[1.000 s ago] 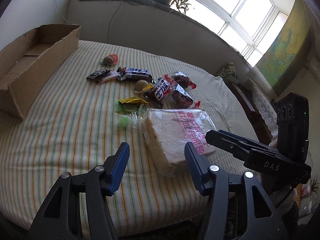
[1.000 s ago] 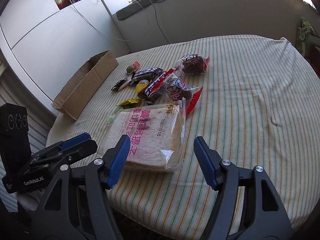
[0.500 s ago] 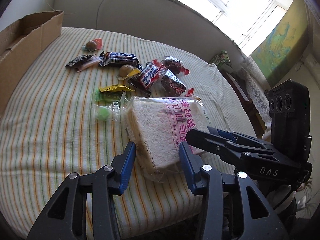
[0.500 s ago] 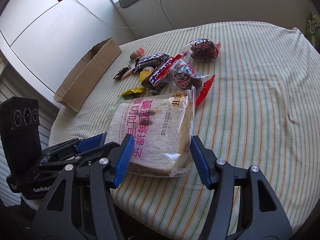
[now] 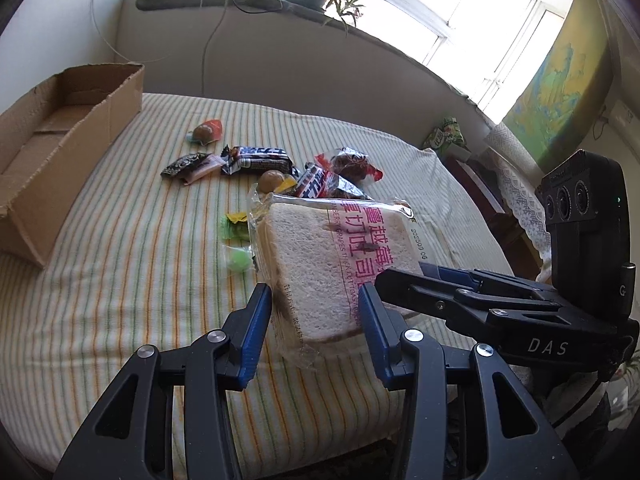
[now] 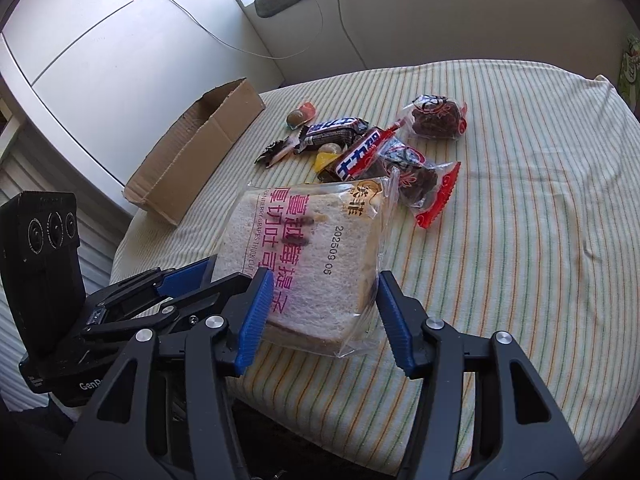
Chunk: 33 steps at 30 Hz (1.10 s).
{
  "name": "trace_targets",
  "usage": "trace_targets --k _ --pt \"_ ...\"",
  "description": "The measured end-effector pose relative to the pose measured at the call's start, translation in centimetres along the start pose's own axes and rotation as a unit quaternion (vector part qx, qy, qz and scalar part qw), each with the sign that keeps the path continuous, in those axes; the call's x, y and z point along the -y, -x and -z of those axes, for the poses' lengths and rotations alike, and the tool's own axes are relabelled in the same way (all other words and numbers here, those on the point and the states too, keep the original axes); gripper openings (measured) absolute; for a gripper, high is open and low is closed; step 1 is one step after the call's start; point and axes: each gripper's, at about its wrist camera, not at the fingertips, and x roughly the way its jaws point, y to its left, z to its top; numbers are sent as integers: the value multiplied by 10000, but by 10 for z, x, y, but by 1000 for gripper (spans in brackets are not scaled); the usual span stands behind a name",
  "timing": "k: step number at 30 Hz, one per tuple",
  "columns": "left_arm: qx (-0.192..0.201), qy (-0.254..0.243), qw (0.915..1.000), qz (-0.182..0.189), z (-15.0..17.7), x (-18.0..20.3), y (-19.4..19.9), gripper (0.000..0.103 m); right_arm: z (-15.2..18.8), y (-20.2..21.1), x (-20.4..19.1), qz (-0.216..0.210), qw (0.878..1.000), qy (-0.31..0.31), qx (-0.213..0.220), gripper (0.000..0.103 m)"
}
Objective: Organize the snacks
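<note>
- At the near edge of the striped bed (image 5: 120,264), the bread packet (image 5: 336,264) is gripped at 2 adjacent near corners; its near end tilts up off the cloth while the far end reaches toward the snack pile.
- The packet is clear plastic around thick white slices with a brown crust line along the lower edge; pink printed characters run across the top face, with a small line of Latin lettering and a black date stamp beside them; loose plastic crinkles at the near corner.
- The left gripper (image 5: 316,320) has its jaws at a middling width, blue pads pressed on either side of the packet's near corner; these jaws closed in within the last second.
- The right gripper (image 6: 324,304) holds the neighbouring corner, jaws likewise half-closed on bread and wrapper; they have just been closing; each gripper shows in the other's view, just beside it.
- Beyond the packet lies the snack pile (image 6: 360,148): dark chocolate bars with white lettering, 2 clear bags of dark brown pastry with red trim, a yellow sweet, a round brown sweet, a small dark sachet.
- A green sweet (image 5: 239,260) and a yellow-green wrapper (image 5: 236,226) lie just left of the packet in the left view.
- An open cardboard box (image 5: 60,136) sits at the bed's left side, well apart from the pile.
</note>
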Motion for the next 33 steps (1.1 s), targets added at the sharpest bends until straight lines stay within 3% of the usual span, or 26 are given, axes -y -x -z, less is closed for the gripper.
trace_targets --k 17,33 --pt "939 301 9931 -632 -31 -64 64 43 -65 -25 -98 -454 9936 1018 188 55" --pt "1362 769 9793 -1288 -52 -138 96 41 -106 -94 -178 -1051 9817 1584 -75 55"
